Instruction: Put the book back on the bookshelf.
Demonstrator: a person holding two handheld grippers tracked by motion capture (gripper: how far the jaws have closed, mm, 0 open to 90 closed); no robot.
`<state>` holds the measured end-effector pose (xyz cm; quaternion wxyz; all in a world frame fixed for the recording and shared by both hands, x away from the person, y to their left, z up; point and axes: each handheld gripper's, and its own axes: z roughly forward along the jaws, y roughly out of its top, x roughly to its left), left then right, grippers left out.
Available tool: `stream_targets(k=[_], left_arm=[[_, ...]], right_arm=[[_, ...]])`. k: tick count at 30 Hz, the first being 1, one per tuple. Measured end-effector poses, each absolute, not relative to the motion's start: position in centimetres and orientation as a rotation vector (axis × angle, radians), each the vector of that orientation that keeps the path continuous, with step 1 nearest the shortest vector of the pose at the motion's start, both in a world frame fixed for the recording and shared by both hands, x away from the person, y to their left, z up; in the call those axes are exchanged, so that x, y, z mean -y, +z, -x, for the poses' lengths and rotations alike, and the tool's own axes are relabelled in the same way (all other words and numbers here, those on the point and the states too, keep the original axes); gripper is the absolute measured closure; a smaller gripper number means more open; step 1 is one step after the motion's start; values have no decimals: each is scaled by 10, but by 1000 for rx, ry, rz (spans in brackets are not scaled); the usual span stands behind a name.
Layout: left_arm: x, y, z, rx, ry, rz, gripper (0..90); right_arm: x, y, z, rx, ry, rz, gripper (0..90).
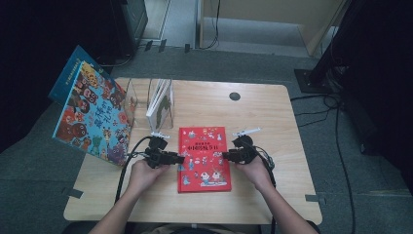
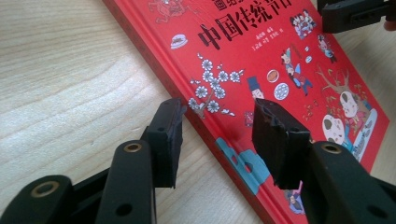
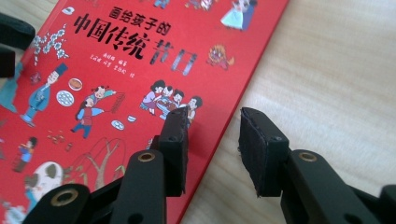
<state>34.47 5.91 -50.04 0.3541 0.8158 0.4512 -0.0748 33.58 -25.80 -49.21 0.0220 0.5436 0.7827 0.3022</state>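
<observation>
The red picture book (image 1: 204, 158) lies flat near the tabletop's front edge. The left gripper (image 2: 217, 130) and right gripper (image 3: 212, 144) each straddle a side edge, jaws apart, gripping nothing; the high view adds a book stand (image 1: 159, 105).

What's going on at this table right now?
A person holds a gripper in each hand at a red picture book lying flat on the wooden table. The left gripper sits at its left edge, the right gripper at its right edge. Both stand open, straddling the edges without pressing.
</observation>
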Motion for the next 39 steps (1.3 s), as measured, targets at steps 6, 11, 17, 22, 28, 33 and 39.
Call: stream_targets(k=[6,11,17,22,28,33,39], left_arm=[[-58,-501,-345,-1200,-242,-2071,521],[-57,-501,-344,-1201,-221,-2071,521],[-57,-502,-341,-1209,-204,-2060,534],[-56,-502,-339,-1211,-179,-2059,532],[-53,-503,-338,-1195,-203,-2052,526],[-51,-503,-337,-1169,-207,-2074,512],[-51,-502,-338,-1193,-213,-2071,529]], right_arm=[[259,-493,-346,-2454,943,-1854,629],[257,-492,-349,-2442,934,-1899,618],[256,-491,-351,-2436,907,-1951,618],[254,-487,-355,-2448,864,-1981,619],[254,-472,-355,-2459,1040,-1966,677],[246,-464,-349,-2522,945,-1830,642],[264,-475,-350,-2478,884,-1922,639]])
